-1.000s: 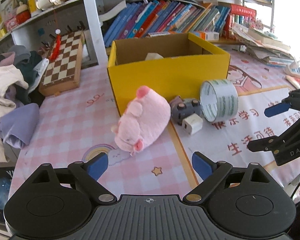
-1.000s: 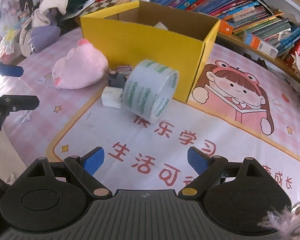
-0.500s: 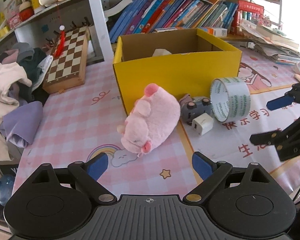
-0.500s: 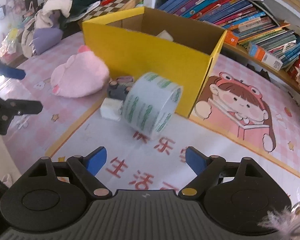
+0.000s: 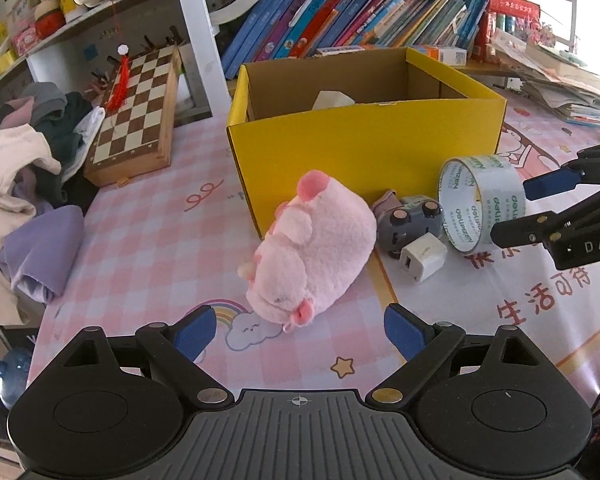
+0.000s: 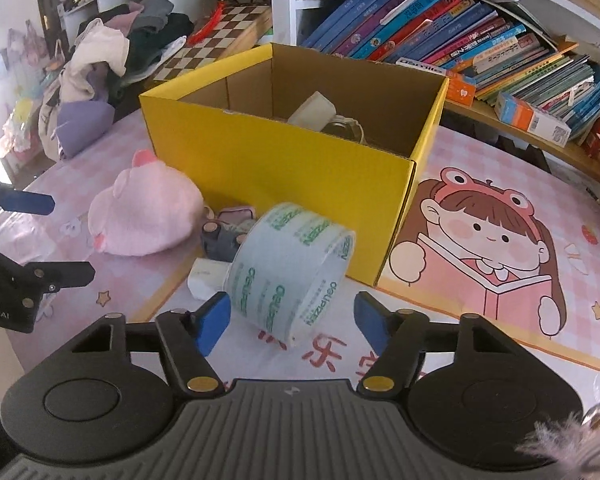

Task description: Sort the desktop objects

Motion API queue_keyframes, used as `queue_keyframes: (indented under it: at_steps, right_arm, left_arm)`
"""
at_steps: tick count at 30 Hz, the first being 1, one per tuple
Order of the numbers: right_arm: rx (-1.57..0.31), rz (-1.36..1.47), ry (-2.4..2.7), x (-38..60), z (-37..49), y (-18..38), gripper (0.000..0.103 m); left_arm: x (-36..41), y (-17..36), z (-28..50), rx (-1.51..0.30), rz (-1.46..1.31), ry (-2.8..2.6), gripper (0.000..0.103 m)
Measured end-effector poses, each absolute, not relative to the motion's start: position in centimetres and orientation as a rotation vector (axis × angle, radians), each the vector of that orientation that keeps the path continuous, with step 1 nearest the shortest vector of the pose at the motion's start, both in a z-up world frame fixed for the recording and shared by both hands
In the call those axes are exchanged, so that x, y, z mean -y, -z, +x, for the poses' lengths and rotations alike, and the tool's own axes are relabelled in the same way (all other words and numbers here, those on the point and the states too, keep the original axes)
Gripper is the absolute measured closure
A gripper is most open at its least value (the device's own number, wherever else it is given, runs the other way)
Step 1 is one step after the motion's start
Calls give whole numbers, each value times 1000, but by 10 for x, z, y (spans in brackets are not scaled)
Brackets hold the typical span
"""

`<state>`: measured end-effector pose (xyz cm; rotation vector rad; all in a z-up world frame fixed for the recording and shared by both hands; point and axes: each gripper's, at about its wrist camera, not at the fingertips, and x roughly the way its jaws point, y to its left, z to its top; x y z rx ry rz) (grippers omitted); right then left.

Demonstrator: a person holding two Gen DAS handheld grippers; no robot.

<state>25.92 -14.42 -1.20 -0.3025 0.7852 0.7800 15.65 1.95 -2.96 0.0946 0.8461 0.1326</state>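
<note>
A roll of clear tape stands on edge on the mat, in front of the yellow cardboard box. My right gripper has come up to it and its jaws are closing. The roll sits between the blue pads, which stand clear of it. A pink plush pig lies just ahead of my left gripper, which is open and empty. Between pig and tape roll sit a grey toy car and a white charger cube. The box holds a white object.
A chessboard leans at the back left beside a pile of clothes. A purple cloth lies at the table's left edge. Books fill the shelf behind the box. Paper stacks lie at the far right.
My right gripper has moved forward to the tape roll and its jaws have narrowed around it. My left gripper has drawn closer to the pink pig, still wide open.
</note>
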Motion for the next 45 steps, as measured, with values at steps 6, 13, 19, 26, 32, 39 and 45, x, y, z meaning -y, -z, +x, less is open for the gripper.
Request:
queue_keyframes:
  at_steps: [6,13,19,26,32,39,45]
  right_arm:
    - [-804,-287,-846,141,265,14,54]
    - [-801,-292,-924,140,264,14,72]
    - [-814,-279,-938,147,264,12,83]
    - [-817,-248,-918,158,262,8,94]
    - [-818,-245,-905,160,257,6,94]
    - [-805,-241,-891,164,250,2,94]
    - [-799,-232,-876,170,246,-1,94]
  left_arm:
    - [-21,33,166,-858,98,-141,10]
    - [-21,38,183,-860,132,-134,10]
    - [-22,46,197,-869,145,-125,10]
    - [-22,52,199,-874,135,-113,17]
    - [-27,47,190,-863,92,-119,44]
    - [-28,33,174,-824,80,-113,80]
    - [-25,22,167,-784,86,-97,103]
